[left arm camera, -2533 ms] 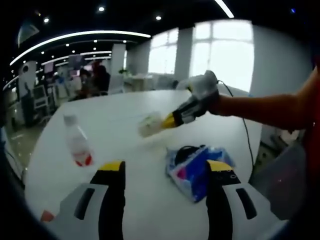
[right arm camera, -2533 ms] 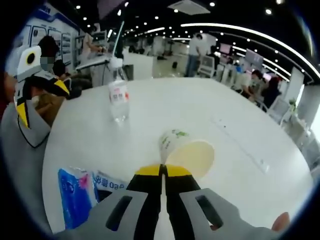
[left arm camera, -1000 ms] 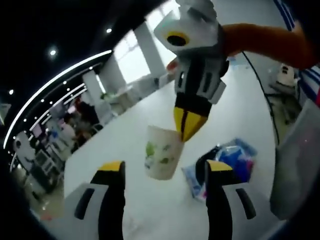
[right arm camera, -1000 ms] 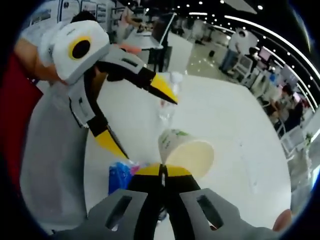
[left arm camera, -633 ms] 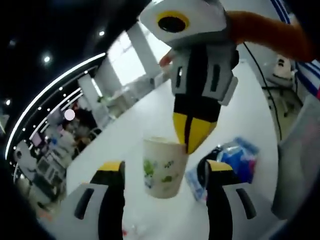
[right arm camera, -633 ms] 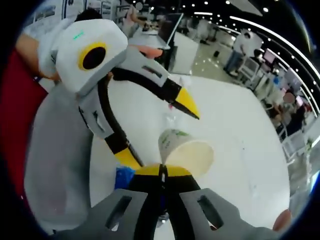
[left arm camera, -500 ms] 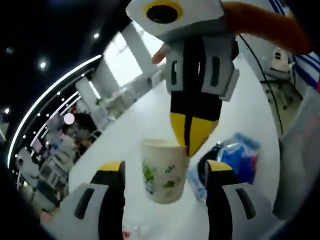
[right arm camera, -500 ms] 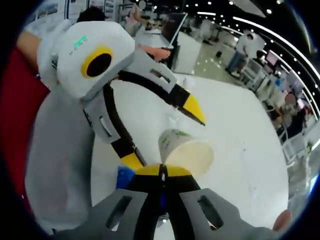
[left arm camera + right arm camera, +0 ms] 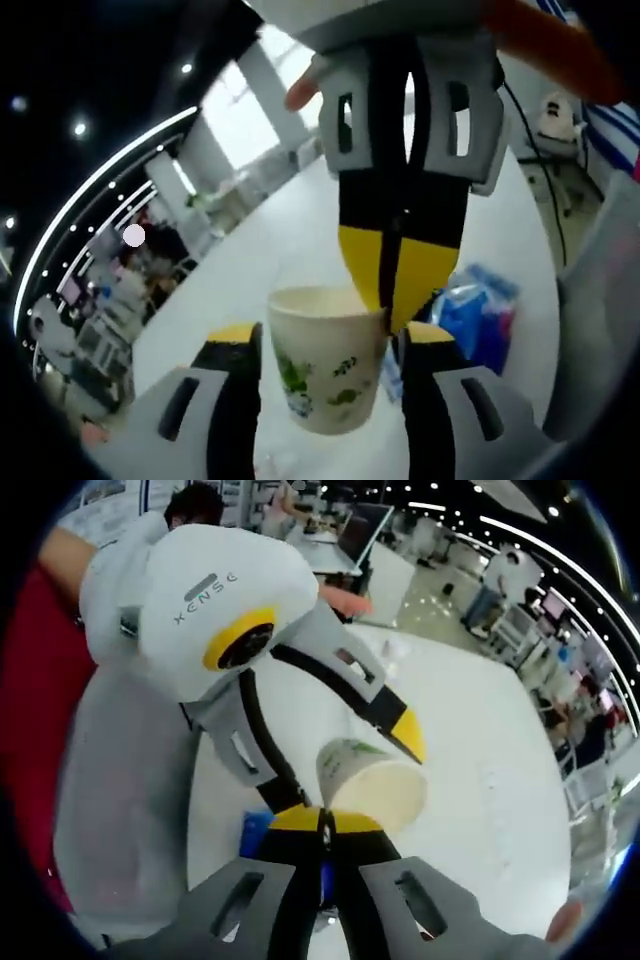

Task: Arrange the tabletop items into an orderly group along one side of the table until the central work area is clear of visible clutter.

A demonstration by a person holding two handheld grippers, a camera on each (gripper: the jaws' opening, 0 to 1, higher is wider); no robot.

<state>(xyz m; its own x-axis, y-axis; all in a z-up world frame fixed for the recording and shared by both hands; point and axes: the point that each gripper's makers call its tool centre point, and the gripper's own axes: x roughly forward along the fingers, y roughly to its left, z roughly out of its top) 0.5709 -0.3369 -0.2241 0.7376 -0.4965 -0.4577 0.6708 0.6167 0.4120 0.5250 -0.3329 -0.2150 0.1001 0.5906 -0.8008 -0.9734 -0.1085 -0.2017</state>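
Mid-air handover of paper cup [image 9: 328,358], held above white table [image 9: 260,270], well clear of its surface. Landmark for all positions: the cup.

Right gripper [image 9: 398,290]: jaws together, clamped on the cup's rim at the side nearest the camera in the right gripper view; cup [image 9: 372,780] tilted there, mouth open toward the lens. Left gripper [image 9: 325,345]: jaws apart, one on each side of the cup wall, close beside it; contact cannot be confirmed. Seen from the right gripper view, left gripper [image 9: 350,765] straddling the cup, one yellow tip past its far side, the other at its near side.

Blue packet [image 9: 470,318] lying on the table just behind and beside the cup, partly hidden by the jaws. Plastic bottle [image 9: 388,658] standing on the table beyond the cup, mostly hidden by the left gripper. Grey seat back beside the table edge, on the person's side of the cup.

Risks, as judgement:
- Thin paper wall: hard closing of the left jaws likely to crush or oval the cup.
- Release by the right before the left has a firm hold: cup drops onto the packet or rolls.
- Jaw tips of both grippers crowded at the rim: collision possible.

Room: broad bare tabletop beyond the cup, toward the far curved edge; tight on the near side.
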